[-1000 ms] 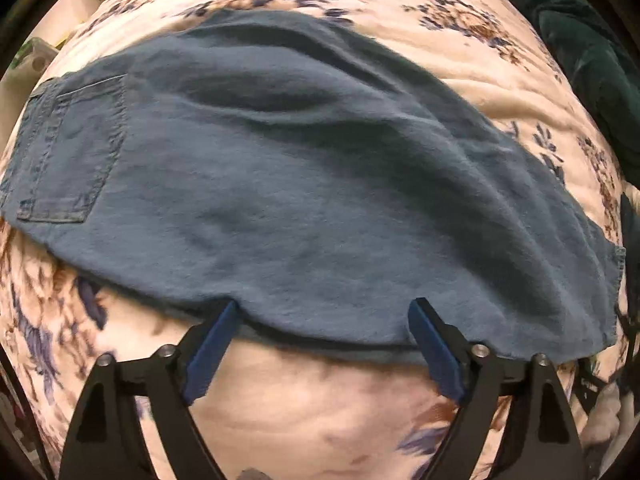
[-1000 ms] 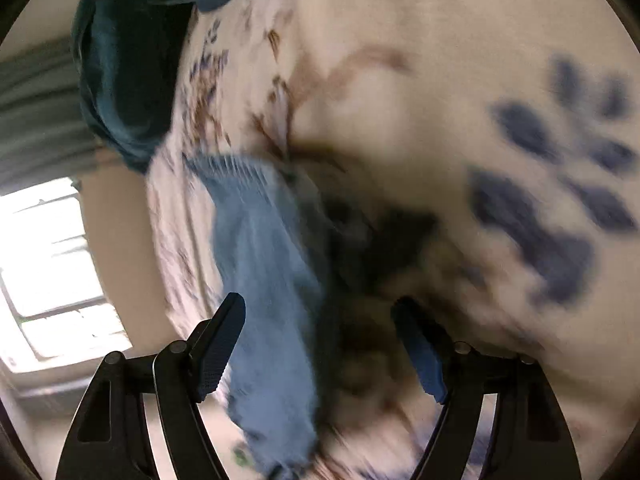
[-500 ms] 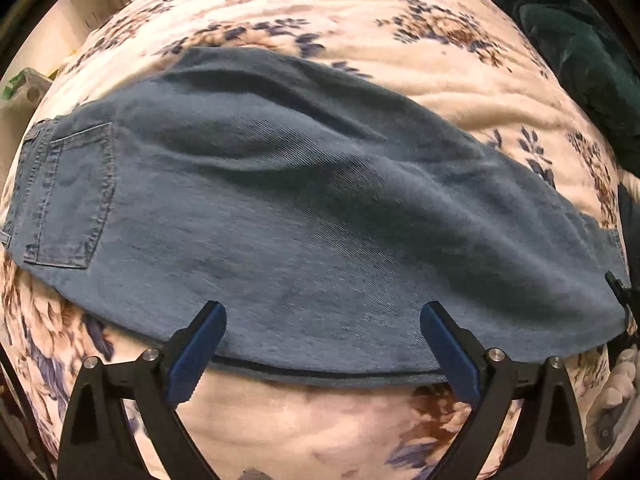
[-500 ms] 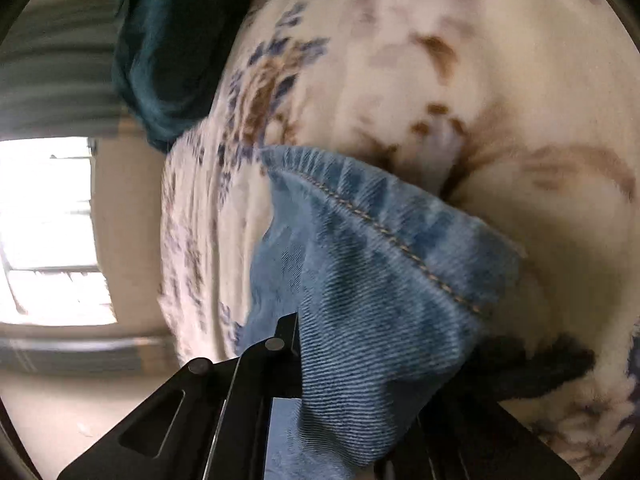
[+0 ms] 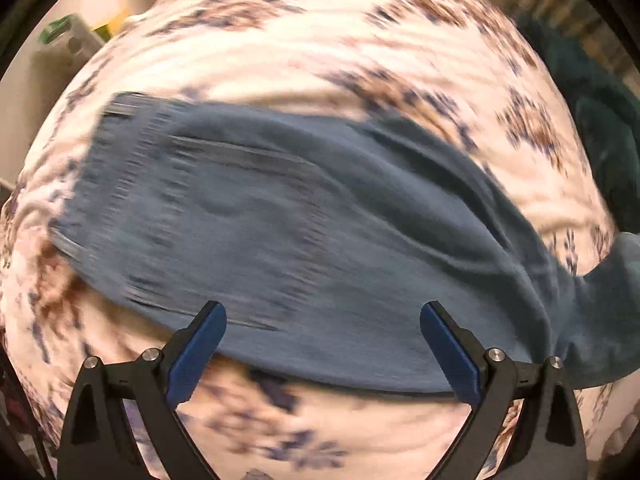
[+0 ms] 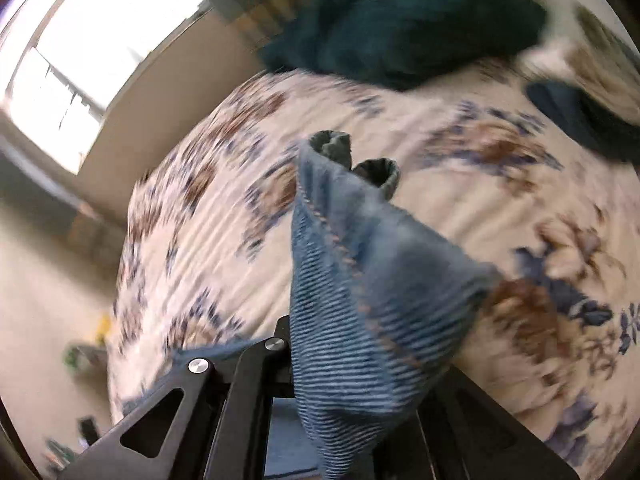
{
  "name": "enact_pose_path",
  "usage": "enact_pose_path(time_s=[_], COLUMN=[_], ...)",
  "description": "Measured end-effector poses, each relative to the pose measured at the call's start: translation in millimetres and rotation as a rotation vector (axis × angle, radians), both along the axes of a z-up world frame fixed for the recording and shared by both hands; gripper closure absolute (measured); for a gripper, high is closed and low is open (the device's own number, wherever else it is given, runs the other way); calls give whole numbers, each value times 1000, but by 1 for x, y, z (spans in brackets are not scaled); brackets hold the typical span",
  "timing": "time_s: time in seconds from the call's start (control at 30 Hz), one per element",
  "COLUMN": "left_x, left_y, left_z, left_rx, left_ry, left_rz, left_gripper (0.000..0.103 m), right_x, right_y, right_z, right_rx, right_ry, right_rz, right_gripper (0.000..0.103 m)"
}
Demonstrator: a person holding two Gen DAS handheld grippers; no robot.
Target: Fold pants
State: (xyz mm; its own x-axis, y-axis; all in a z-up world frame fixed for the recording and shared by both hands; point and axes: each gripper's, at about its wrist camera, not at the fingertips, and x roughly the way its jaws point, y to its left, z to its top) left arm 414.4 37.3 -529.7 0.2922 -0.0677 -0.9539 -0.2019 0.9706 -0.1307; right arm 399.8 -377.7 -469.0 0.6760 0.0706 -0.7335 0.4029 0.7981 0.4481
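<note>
While the jeans (image 5: 304, 232) lie across the floral bedspread (image 5: 320, 40), left gripper (image 5: 322, 334) jaws gape wide, empty, at their near edge; right gripper (image 6: 320, 392) jaws clamp the hem, lifted.

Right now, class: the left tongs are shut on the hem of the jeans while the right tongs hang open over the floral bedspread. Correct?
Not quite, the sides are swapped. The right wrist view shows the right tongs shut on the jeans hem; the left tongs hang open over the floral bedspread.
</note>
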Motion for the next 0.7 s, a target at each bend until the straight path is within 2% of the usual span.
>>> enact_pose_path(time_s=[0.13,0.23,0.3,0.33,0.4,0.43,0.47,0.5,0.53,0.6,0.67,0.7], left_x=[1,-1,-4,-4,-1,2,6,9,14,26,40,48], left_y=[63,107,131,139,145,146,144,143,140,125,109,97], left_z=[15,17,13,10,5,4,4,6,7,7,-2,-10], left_rx=[-4,-1,-1,-6,-26,-38,-52,-70,-88,-143,-223,-270], left_ry=[-34,-48,-38,-28,-13,-11,-13,-16,-20,-19,5,33], left_rz=[49,93,115,121,121,114,106,100,93,72,46,34], left_gripper=[4,4,4,4,4,4,4,4,4,4,4,4], right_x=[45,67,73,71,73,73,71,69,66,53,41,33], right_y=[131,235,298,322,350,355,355,352,344,315,282,263], right_z=[-9,-45,-80,-95,-128,-136,-137,-134,-129,-112,-99,-93], right_rx=[-147,-253,-326,-363,-375,-384,-351,-285,-194,34,168,200], right_ry=[56,119,194,242,355,388,388,378,366,323,307,305], right_rz=[181,345,460,496,564,587,614,637,651,658,621,579], right_gripper=[97,97,96,89,83,72,50,33,12,11,11,11])
